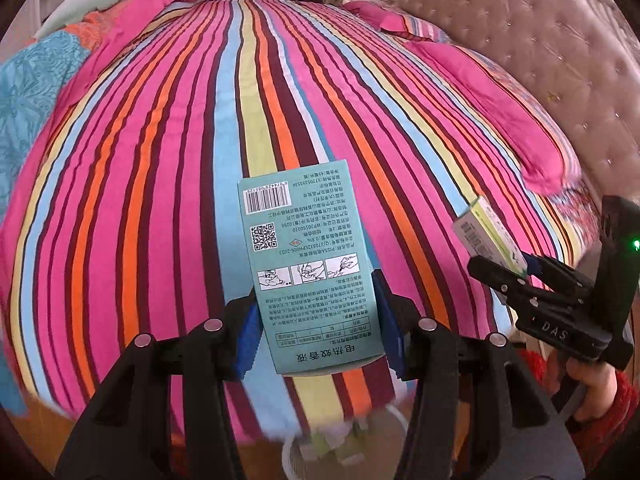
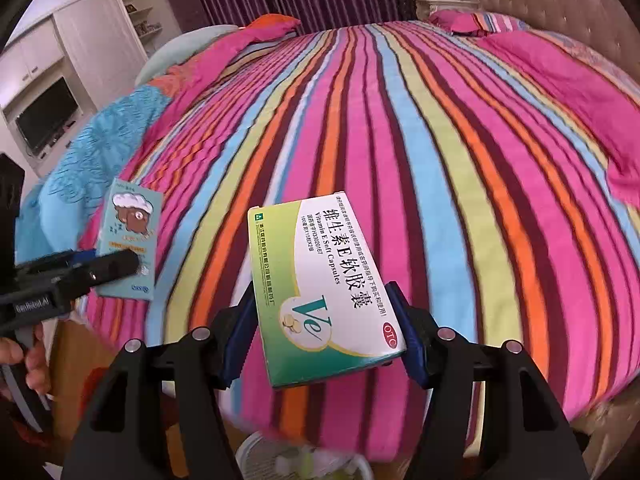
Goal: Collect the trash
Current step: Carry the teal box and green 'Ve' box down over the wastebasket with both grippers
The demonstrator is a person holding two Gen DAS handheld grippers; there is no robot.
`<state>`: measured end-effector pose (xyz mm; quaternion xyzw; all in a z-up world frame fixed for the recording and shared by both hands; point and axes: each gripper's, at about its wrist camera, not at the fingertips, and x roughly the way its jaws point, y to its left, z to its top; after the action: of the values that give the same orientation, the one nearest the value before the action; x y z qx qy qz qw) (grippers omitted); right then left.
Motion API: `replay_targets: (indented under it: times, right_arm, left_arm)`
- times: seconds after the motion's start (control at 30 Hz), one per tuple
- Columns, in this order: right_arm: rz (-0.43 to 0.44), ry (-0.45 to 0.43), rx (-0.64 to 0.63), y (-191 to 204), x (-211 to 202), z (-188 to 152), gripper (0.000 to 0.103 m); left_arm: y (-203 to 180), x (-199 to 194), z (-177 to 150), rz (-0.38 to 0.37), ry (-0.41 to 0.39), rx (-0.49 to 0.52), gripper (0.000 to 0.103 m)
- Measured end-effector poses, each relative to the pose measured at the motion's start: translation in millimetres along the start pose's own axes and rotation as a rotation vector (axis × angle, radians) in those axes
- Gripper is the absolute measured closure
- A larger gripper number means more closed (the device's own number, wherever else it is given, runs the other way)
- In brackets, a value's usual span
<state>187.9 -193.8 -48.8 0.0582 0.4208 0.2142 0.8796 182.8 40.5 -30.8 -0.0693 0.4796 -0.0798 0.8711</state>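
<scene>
The left claw (image 1: 316, 320) grips a teal box (image 1: 308, 264) over the striped bed (image 1: 160, 160); the right claw (image 2: 324, 328) clamps a vitamin box (image 2: 320, 280). A white basket (image 2: 256, 460) below is blurred and mostly hidden.

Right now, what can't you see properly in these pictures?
- White basket, both views: blurred, cut off by the bottom edge, half hidden behind the gripper; its contents are unclear.
- Teal box, left view: lower sides covered by the left gripper.
- Vitamin box: whether empty, closed carton hides it.
</scene>
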Motion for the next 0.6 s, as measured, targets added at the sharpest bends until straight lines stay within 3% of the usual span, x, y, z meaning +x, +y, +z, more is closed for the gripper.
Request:
replay_targets:
  times: [0.33,0.6]
  right_arm:
    - [0.03,0.027,0.008,21.0,-35.8,-61.7,0.044]
    - [0.034,0.1,0.042,27.4,-43.1,-106.6,0.044]
  left_arm:
    - [-3.0,-32.0,-105.0,0.005,0.044,0.002,0.053]
    - [-15.6,-37.4,-160.3,-0.009,0.093,0.055,0.053]
